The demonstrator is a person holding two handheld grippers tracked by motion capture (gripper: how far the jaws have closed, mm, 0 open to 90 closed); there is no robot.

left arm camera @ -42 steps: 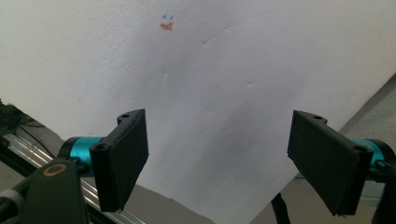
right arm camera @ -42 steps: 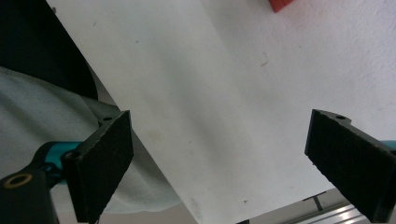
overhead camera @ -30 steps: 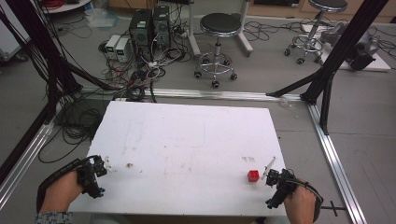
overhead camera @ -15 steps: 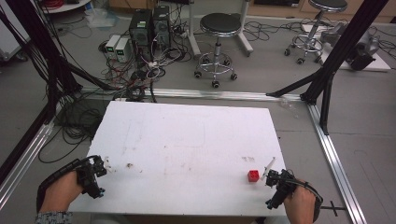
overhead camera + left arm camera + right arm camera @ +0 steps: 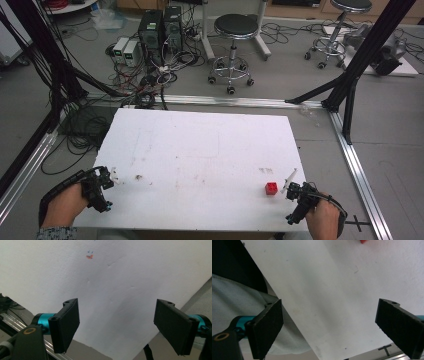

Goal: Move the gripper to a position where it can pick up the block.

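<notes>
1. Small red cube on white table, near right part, just left of right gripper.
2. Left gripper at near left edge.
3. Gripper views: both jaw pairs wide apart, empty; cube corner at top edge.
4. Unchanged since earlier frames.

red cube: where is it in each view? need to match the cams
High view: red cube lies low right on the white table, just left of the right gripper.
Left gripper view: not in it.
Right gripper view: a red corner at the top edge.
Shared landmark: the white table.
</notes>
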